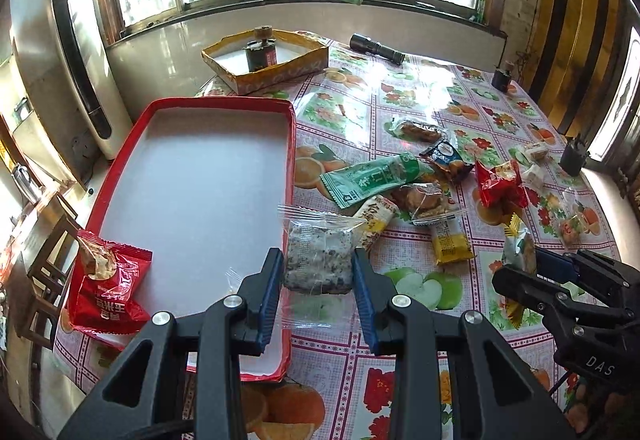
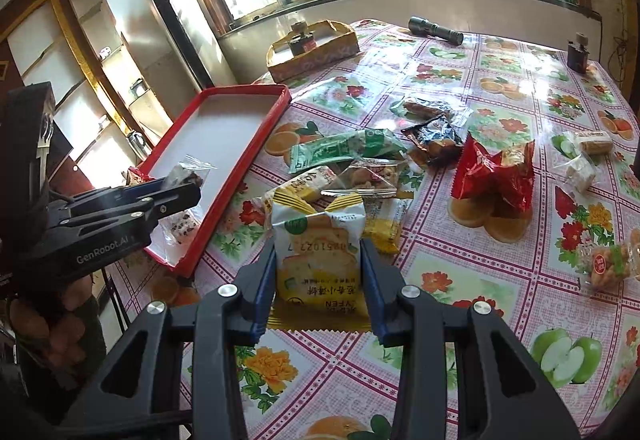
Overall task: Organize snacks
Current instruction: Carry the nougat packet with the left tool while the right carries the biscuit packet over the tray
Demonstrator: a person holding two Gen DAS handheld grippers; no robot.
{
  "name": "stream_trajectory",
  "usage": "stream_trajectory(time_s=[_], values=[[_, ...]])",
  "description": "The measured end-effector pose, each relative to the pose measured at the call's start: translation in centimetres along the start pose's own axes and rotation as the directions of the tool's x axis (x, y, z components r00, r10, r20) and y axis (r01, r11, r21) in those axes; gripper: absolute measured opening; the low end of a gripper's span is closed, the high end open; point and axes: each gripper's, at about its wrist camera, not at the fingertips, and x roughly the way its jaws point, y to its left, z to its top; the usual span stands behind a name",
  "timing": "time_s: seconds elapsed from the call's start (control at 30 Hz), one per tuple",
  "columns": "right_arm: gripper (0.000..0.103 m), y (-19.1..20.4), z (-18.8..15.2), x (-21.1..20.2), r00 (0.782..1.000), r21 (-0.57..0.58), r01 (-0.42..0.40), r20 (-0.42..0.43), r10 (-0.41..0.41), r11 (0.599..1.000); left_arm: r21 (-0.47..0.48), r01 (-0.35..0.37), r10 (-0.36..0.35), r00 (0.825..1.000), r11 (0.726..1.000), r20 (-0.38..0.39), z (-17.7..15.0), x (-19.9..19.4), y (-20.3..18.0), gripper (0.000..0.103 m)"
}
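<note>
My left gripper (image 1: 318, 260) is shut on a clear-wrapped dark speckled snack bar (image 1: 319, 258), lifted over the right rim of the red tray (image 1: 291, 143). A red snack packet (image 1: 107, 290) lies on the tray's near left rim. My right gripper (image 2: 319, 252) is shut on a white and yellow cake packet (image 2: 319, 252), raised above the table. The right gripper (image 1: 532, 268) also shows at the right edge of the left wrist view with that packet (image 1: 518, 250). In the right wrist view the left gripper (image 2: 188, 185) hangs over the tray (image 2: 276, 115) with its bar (image 2: 186, 175).
Loose snacks lie mid-table: a green packet (image 1: 374, 179), a red packet (image 1: 500, 183), a yellow bar (image 1: 452, 244), several clear-wrapped pieces. A yellow cardboard tray (image 1: 280, 73) with a small bottle, a flashlight (image 1: 378, 48) and dark small objects (image 1: 574, 157) stand farther back. A white appliance (image 1: 76, 55) stands left of the table.
</note>
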Motion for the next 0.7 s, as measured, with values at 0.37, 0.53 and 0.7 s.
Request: stream_trajectory(time_s=[0.37,0.53,0.7], values=[[0.041,3.6,1.7,2.5,0.998,-0.069,-0.064,-0.022,0.063,0.996,-0.062,-0.048,0.048,0.999,0.997,0.007,0.7,0.3,3.3,0.034],[0.041,4.7,2.3,3.6,0.996,-0.086,-0.083,-0.037,0.081,0.993,-0.085,-0.065,0.065,0.998,0.994,0.008,1.0,0.7,4.8,0.034],[0.041,6.1,3.0,5.0,0.993,-0.102,-0.113,-0.053,0.108,0.988,-0.129,-0.095,0.097,0.995,0.987,0.006,1.4,1.0,7.1,0.034]])
